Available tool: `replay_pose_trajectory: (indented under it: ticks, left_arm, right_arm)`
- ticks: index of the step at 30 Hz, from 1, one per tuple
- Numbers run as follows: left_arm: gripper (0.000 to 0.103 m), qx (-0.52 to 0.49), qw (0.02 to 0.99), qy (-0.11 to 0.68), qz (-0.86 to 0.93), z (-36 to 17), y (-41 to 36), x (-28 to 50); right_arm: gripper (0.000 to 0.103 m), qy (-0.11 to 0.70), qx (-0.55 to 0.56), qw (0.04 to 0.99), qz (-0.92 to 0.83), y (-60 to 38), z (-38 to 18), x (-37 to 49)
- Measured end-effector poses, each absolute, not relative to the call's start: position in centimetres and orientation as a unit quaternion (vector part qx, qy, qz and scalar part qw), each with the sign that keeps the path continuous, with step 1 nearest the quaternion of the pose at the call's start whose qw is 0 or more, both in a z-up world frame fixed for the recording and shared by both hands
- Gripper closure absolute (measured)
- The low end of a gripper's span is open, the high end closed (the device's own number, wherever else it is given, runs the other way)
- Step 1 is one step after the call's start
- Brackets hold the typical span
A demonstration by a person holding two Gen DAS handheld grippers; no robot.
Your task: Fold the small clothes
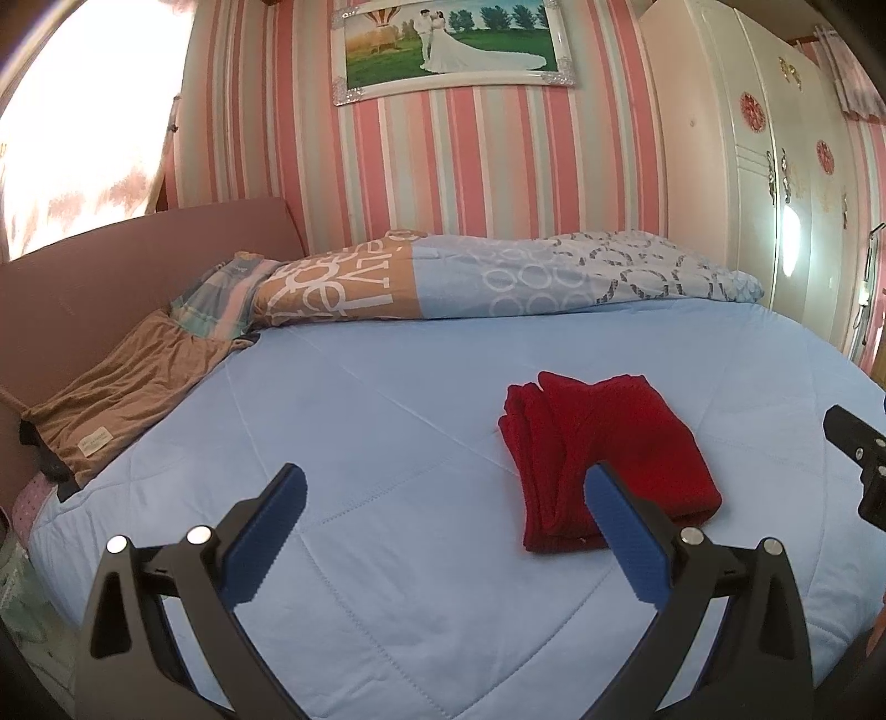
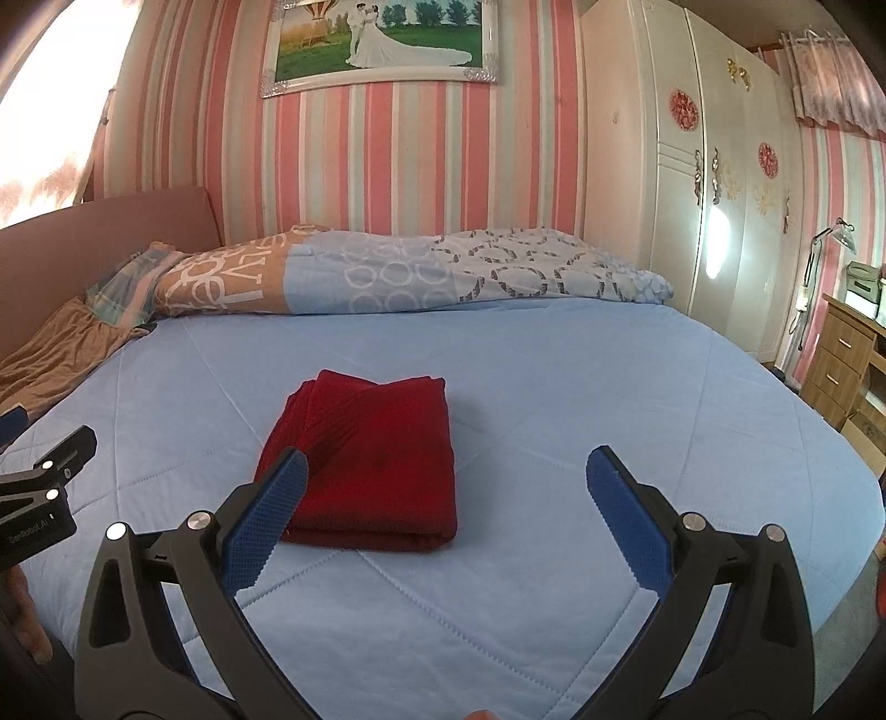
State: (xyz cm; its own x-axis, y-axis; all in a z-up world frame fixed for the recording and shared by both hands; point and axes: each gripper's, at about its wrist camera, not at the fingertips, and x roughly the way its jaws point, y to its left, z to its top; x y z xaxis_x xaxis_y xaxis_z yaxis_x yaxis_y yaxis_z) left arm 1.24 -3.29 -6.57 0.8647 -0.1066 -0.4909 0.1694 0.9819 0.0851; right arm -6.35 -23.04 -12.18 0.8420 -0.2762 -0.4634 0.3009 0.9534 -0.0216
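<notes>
I see a bed with a light blue quilted cover, stitched in diagonal lines, flat and smooth over most of its area. Striped pink wallpaper behind, framed wedding photo on it, white wardrobe at the far right corner, wooden drawer unit off the right edge. Patterned rolled duvet runs along the far edge; brown garment lies at the far left corner against the headboard.

Red garment sits folded in a compact rectangle near the middle of the cover, slightly toward the near edge, layered corners showing on its far left side.

Left gripper is spread wide, holding nothing, its right finger overlapping the garment's near left corner in view. Right gripper is also spread wide and empty, its left finger over the garment's near left corner. Bare quilt lies right of the garment and along the near edge.
</notes>
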Motion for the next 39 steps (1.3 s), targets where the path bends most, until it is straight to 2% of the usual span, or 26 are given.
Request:
replay_pose_trajectory:
  ticks: [39]
  left_arm:
    - [0.002,0.048,0.963,0.255,-0.069,-6.45,-2.33,1.56]
  right_arm:
    - [0.003,0.237,0.009,0.96,-0.151,-22.97,-11.85,-5.87]
